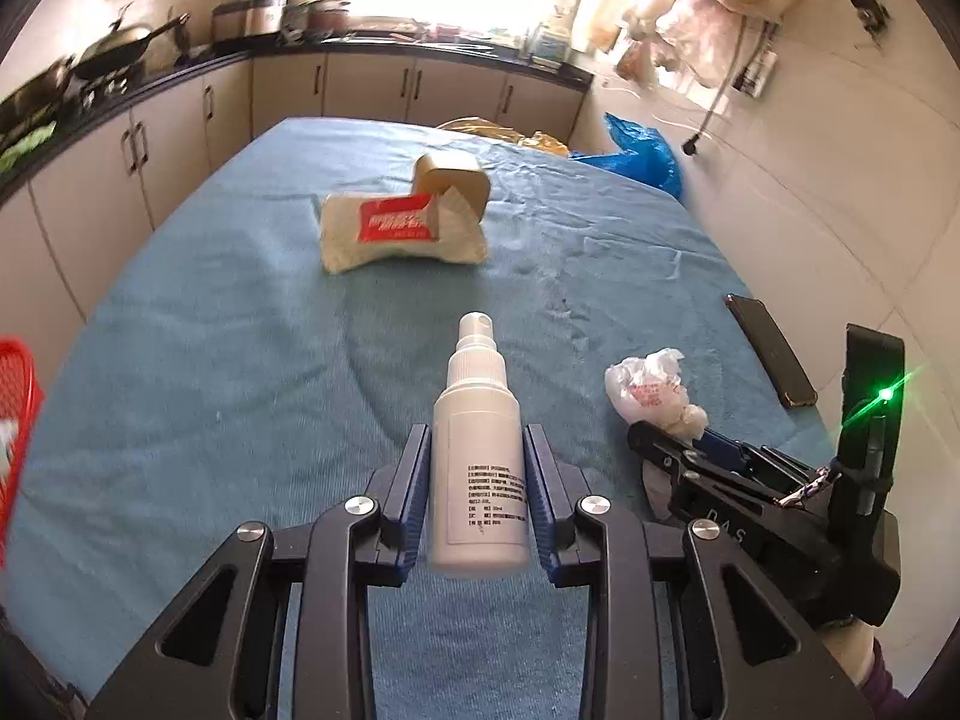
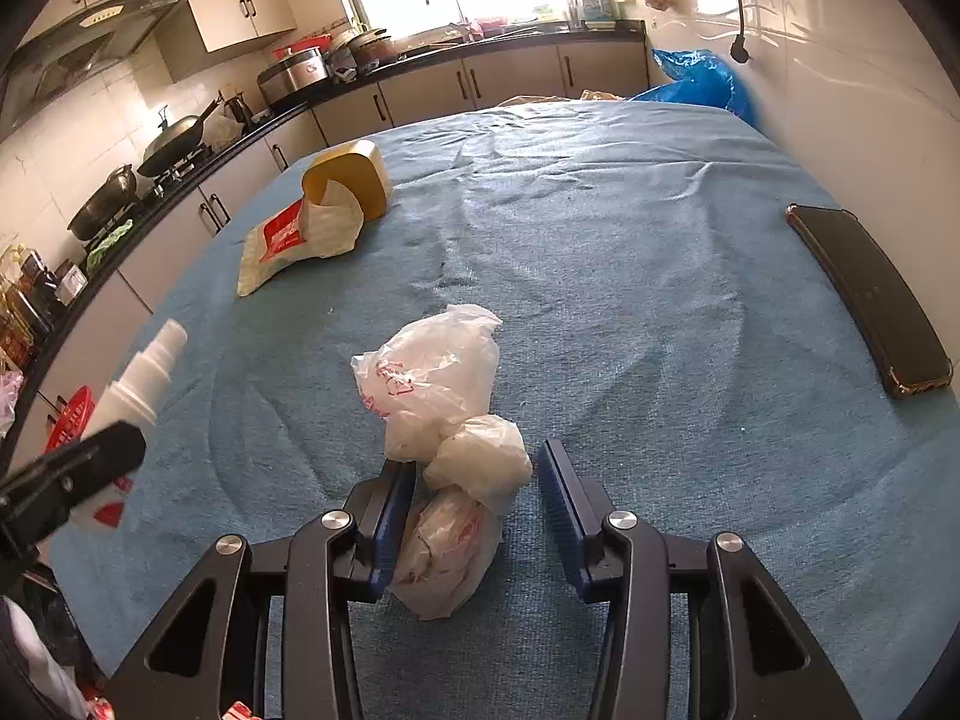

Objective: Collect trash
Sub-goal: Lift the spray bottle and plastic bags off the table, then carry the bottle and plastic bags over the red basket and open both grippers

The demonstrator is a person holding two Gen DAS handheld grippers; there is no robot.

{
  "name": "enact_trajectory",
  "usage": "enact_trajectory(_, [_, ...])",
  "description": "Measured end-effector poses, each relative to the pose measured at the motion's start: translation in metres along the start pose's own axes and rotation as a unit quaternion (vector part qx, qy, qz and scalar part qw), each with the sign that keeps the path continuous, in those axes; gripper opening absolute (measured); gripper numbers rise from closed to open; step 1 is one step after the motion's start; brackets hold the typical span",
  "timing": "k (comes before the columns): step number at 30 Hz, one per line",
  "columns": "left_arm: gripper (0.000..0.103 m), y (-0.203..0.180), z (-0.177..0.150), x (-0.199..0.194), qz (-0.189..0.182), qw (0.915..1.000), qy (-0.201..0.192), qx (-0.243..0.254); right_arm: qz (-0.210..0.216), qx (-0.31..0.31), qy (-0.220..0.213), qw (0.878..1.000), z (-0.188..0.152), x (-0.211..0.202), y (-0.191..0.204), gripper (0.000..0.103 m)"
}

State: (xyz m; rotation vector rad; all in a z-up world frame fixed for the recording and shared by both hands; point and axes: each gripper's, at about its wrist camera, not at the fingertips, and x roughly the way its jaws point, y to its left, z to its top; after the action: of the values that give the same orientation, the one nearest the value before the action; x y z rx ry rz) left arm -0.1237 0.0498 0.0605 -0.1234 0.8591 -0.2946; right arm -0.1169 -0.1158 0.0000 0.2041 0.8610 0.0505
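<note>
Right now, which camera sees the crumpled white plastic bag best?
The right wrist view: the crumpled white plastic bag fills the middle, lying on the blue cloth between the open right claw fingers. The left wrist view shows it small, off to the side, partly behind that claw.

The spray bottle [image 1: 480, 450] sits between the two fingers of the left gripper [image 1: 480, 492], above the near part of the cloth-covered table [image 1: 210, 360], and the crumpled plastic bag [image 2: 444, 438] lies on the cloth to its right, partly between the spread fingers of the right gripper [image 2: 474, 516]. Farther back, left of centre, a packet [image 1: 396, 234] lies on the cloth with a box [image 1: 459, 180] touching it from behind. A phone [image 2: 870, 294] lies near the table's right edge, a basket [image 1: 15, 420] stands off its left side, and a kitchen counter [image 1: 180, 69] runs behind and along the left.
</note>
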Motion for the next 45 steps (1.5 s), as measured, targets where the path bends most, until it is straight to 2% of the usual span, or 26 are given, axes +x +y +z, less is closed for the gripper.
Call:
enact_trajectory(3, [0.029, 0.010, -0.007, -0.002, 0.001, 0.9995, -0.009, -0.030, -0.009, -0.013, 0.002, 1.000, 0.000, 0.001, 0.005, 0.048])
enact_trajectory(7, [0.029, 0.029, -0.015, -0.013, -0.001, 0.9980, -0.025, -0.059, 0.022, -0.004, 0.002, 1.000, 0.000, 0.000, 0.000, 0.048])
enact_trajectory(10, [0.029, 0.043, -0.018, -0.020, 0.035, 0.9977, -0.024, -0.052, 0.018, -0.003, 0.001, 1.000, 0.000, 0.001, 0.001, 0.045])
enact_trajectory(11, [0.029, 0.048, -0.017, -0.021, 0.037, 0.9975, -0.025, -0.055, 0.014, -0.003, 0.001, 1.000, 0.000, 0.001, 0.001, 0.042])
enact_trajectory(14, [0.029, 0.069, -0.017, -0.025, 0.025, 0.9958, -0.033, -0.082, 0.012, -0.002, 0.001, 1.000, 0.000, 0.000, 0.001, 0.035])
enact_trajectory(19, [0.029, 0.098, -0.014, -0.034, 0.011, 0.9944, -0.041, -0.097, -0.004, -0.012, 0.004, 1.000, 0.001, -0.005, 0.011, 0.034])
enact_trajectory(22, [0.029, 0.128, -0.011, -0.054, 0.006, 0.9914, -0.059, -0.117, 0.008, -0.024, 0.010, 1.000, 0.005, -0.006, 0.030, 0.034])
enact_trajectory(26, [0.029, 0.170, -0.009, -0.085, 0.021, 0.9876, -0.084, -0.130, 0.035, -0.074, 0.013, 0.997, 0.013, -0.007, 0.082, 0.034])
enact_trajectory(30, [0.029, 0.212, -0.003, -0.118, 0.078, 0.9847, -0.101, -0.119, 0.076, -0.137, 0.022, 0.987, 0.010, -0.006, 0.144, 0.034])
enact_trajectory(35, [0.029, 0.264, -0.006, -0.146, 0.147, 0.9743, -0.116, -0.125, 0.149, -0.198, 0.033, 0.968, 0.004, 0.003, 0.227, 0.034])
enact_trajectory(39, [0.029, 0.299, -0.013, -0.151, 0.146, 0.9685, -0.118, -0.164, 0.219, -0.210, 0.062, 0.951, 0.009, 0.019, 0.290, 0.034])
enact_trajectory(45, [0.029, 0.324, -0.021, -0.142, 0.162, 0.9625, -0.109, -0.188, 0.274, -0.225, 0.081, 0.932, 0.006, 0.043, 0.371, 0.035])
